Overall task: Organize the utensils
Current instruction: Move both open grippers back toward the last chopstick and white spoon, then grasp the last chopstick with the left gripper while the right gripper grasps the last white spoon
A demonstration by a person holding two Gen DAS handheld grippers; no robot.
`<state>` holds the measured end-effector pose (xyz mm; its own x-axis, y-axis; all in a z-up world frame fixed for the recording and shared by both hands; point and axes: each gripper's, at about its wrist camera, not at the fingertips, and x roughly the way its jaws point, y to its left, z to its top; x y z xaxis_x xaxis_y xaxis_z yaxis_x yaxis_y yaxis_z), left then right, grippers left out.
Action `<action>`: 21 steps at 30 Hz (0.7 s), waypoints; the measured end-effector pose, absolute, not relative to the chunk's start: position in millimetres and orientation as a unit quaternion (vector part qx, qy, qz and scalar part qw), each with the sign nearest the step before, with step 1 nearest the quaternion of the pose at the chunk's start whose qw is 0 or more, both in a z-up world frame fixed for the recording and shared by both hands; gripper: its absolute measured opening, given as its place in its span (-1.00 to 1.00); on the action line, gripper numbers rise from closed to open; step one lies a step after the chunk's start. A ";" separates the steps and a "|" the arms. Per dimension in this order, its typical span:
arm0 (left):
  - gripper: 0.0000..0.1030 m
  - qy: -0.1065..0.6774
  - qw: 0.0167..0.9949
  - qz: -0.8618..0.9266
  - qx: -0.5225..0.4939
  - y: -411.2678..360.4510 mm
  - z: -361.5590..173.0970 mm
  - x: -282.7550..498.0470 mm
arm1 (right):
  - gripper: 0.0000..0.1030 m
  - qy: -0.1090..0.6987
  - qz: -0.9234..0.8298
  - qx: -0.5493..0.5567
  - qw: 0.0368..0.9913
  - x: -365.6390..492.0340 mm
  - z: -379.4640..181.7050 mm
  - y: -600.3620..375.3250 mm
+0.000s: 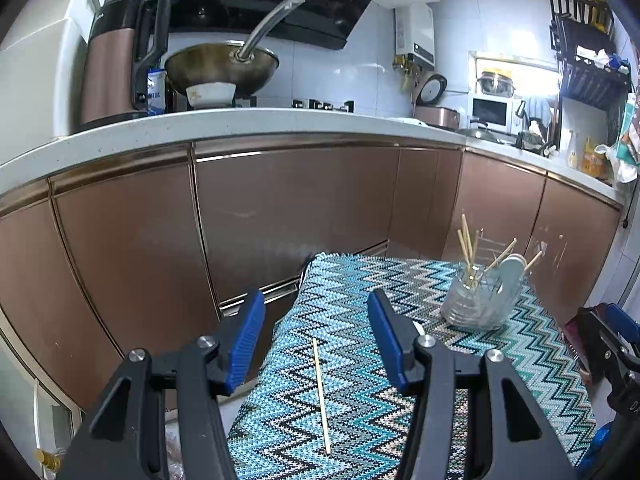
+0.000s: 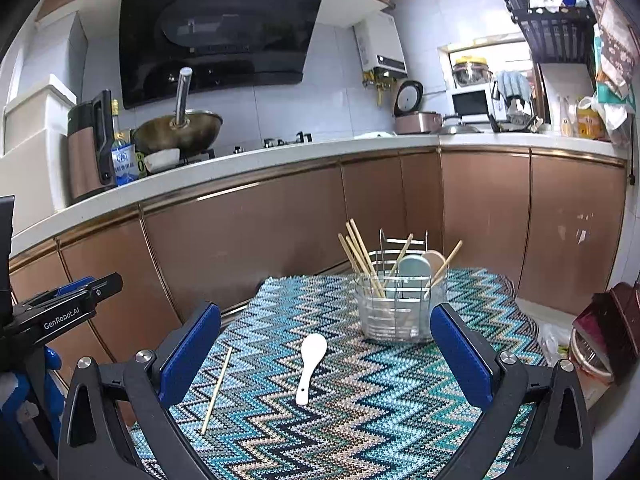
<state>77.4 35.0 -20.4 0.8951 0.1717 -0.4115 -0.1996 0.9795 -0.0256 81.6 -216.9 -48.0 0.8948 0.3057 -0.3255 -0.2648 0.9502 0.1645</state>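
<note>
In the left wrist view the white spoon (image 1: 419, 328) is almost wholly hidden behind the left gripper's right finger (image 1: 386, 340); the right gripper (image 1: 612, 344) is cut off by the frame edge; the utensil holder (image 2: 394, 312) conceals the lower ends of its chopsticks (image 2: 360, 256).

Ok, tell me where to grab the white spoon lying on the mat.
Grip the white spoon at mid-handle, coming straight down from above. It lies flat on the zigzag mat, bowl toward the utensil holder, so close the fingers across the narrow handle.
</note>
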 end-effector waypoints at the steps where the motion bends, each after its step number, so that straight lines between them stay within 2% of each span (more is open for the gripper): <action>1: 0.00 0.211 0.972 0.095 -0.034 34.9 -22.7 79.8 | 1.00 0.179 0.147 0.057 0.971 83.2 -48.9 -216.2; 8: 0.00 0.244 0.965 0.094 -0.036 38.6 -44.0 102.8 | 0.97 0.208 0.152 0.053 0.965 100.4 -67.5 -212.2; 14: 0.00 0.295 0.950 0.072 -0.069 55.3 -65.3 132.7 | 0.82 0.249 0.159 0.040 0.955 121.7 -87.0 -207.8; 17: 0.00 0.326 0.939 0.053 -0.097 69.3 -78.5 148.5 | 0.69 0.278 0.170 0.021 0.945 137.8 -97.4 -200.3; 21: 0.00 0.388 0.909 0.011 -0.150 90.4 -107.6 175.2 | 0.39 0.325 0.208 -0.003 0.923 169.6 -114.3 -183.7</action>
